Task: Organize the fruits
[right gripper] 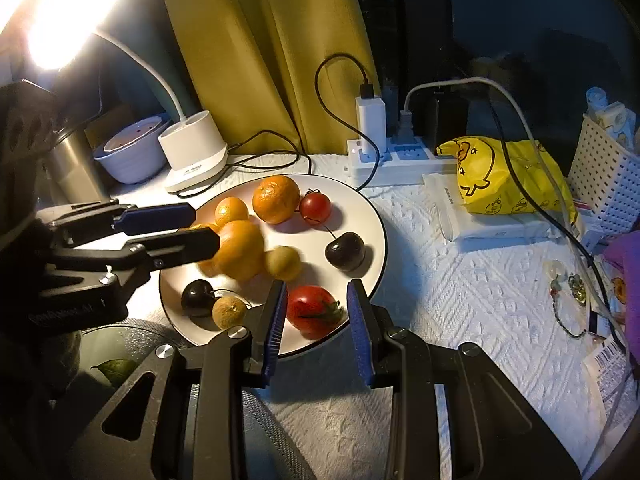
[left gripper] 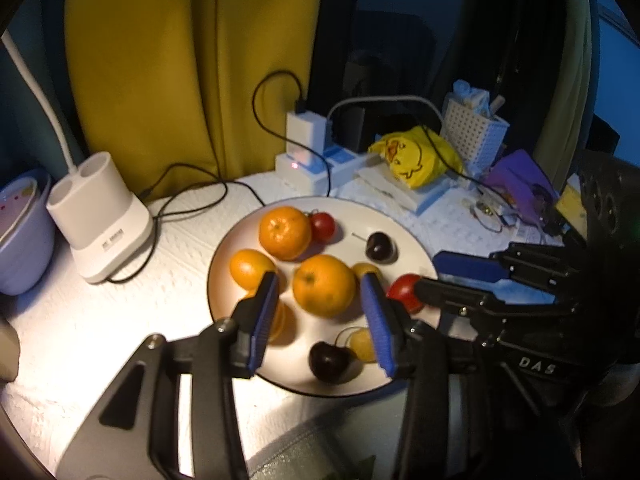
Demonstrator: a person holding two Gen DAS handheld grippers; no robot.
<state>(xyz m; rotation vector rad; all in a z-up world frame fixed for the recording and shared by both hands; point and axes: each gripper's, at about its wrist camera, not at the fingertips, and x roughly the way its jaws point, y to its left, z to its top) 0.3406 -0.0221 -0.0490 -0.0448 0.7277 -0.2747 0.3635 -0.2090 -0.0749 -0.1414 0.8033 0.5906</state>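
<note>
White round plate [right gripper: 372,216] with a dark rim, set on a white textured surface [right gripper: 460,304]; it carries all the fruit.

Contents of the plate:
- Large orange [left gripper: 324,285], centre, lying between the blue pads of the left gripper [left gripper: 320,312]; jaws apart, pads on either side of it, contact not clear.
- Second orange [left gripper: 285,232], far side, touching a small red tomato [left gripper: 322,227] to its right.
- Third, smaller orange [left gripper: 250,268], left side, just beside the left gripper's left pad.
- Dark cherry [left gripper: 379,246] with stem, far right part.
- Dark cherry [left gripper: 327,360], near edge, next to a small yellow-brown fruit [right gripper: 230,311].
- Another small yellow fruit [right gripper: 283,263], just right of the large orange.
- Red tomato [right gripper: 314,311] with green calyx, near right rim, sitting between the pads of the right gripper [right gripper: 318,320]; jaws apart, a gap visible on each side of it.

Surroundings:
- White desk lamp base [right gripper: 196,156], far left, its lit head [right gripper: 68,16] glaring at upper left.
- Pale bowl [right gripper: 132,152], left of the lamp base.
- White power strip [right gripper: 400,160] with chargers and cables, beyond the plate.
- Yellow duck-print bag [right gripper: 504,176], far right, on a flat white packet [right gripper: 492,220].
- White perforated basket [right gripper: 604,180], far right edge.
- Mustard-yellow curtain [right gripper: 272,52], behind everything.
</note>
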